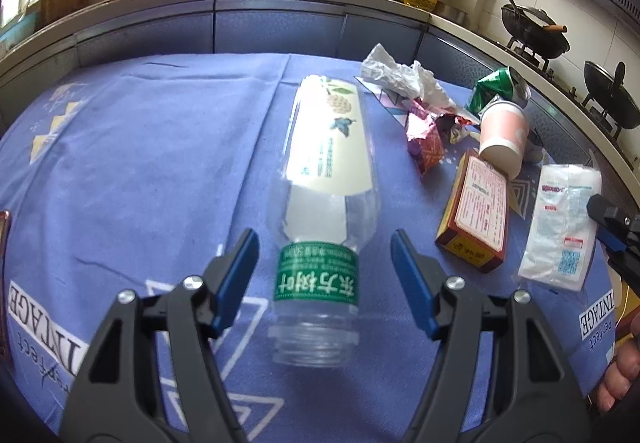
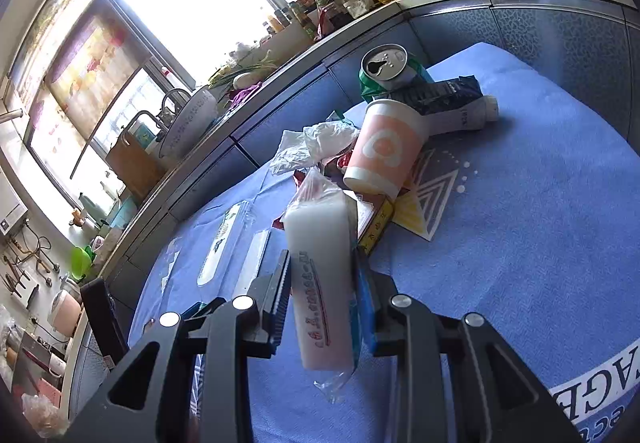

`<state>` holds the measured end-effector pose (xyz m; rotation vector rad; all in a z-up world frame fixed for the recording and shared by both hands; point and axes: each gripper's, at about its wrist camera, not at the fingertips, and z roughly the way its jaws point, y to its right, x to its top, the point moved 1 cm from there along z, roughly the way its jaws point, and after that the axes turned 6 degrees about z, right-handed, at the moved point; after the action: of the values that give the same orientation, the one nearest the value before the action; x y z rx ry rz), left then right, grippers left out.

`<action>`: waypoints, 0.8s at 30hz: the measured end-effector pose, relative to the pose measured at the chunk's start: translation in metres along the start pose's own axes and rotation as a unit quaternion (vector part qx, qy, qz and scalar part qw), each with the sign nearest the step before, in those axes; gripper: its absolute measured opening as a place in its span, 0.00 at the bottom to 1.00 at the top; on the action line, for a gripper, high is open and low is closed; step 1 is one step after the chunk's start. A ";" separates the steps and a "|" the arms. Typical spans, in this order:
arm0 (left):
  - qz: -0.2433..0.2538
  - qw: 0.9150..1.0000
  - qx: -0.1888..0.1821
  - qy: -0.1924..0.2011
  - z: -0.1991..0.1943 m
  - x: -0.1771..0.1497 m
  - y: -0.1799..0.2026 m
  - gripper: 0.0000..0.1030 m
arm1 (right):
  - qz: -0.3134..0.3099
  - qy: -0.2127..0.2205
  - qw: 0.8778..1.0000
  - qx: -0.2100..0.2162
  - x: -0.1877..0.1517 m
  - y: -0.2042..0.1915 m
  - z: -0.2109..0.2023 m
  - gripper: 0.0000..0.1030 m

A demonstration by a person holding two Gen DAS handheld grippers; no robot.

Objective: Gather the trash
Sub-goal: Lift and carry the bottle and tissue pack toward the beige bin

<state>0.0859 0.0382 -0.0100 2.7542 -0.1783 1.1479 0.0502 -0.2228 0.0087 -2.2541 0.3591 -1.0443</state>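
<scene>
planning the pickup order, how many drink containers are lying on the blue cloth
3: a clear plastic bottle between the open left gripper fingers, a crushed green can at the far edge, and a pink paper cup beside it. Others may be hidden.

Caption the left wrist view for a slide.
Open left gripper straddles a capless plastic bottle lying on the blue tablecloth.

- One clear plastic bottle [image 1: 326, 179], capless, lying on the tabletop.
- One pink paper cup [image 1: 505, 135], on its side.
- One crushed green can [image 1: 500, 87].
- One crumpled white plastic bag [image 1: 400, 77].
- One red foil wrapper [image 1: 426, 139].
- One small red cardboard box [image 1: 476, 213].
- One white tissue packet [image 1: 560, 227].
- One flattened dark carton [image 2: 448, 103].
- Two woks [image 1: 534, 29] on the stove.
</scene>
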 end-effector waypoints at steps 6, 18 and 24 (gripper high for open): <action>-0.002 1.000 0.001 -0.020 0.009 -0.005 -0.003 0.46 | 0.005 0.003 1.000 0.001 0.001 0.005 -0.004 0.29; 0.014 0.999 -0.025 0.016 -0.021 -0.008 0.008 0.38 | 0.017 0.020 1.000 0.006 0.004 0.011 -0.019 0.29; 0.041 0.995 -0.069 0.053 -0.047 0.006 0.040 0.38 | 0.026 0.035 0.999 0.002 0.007 0.019 -0.032 0.29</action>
<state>0.0506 0.0076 0.0306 2.5815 -0.3482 1.2484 0.0311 -0.2545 0.0161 -2.1965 0.4421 -1.0977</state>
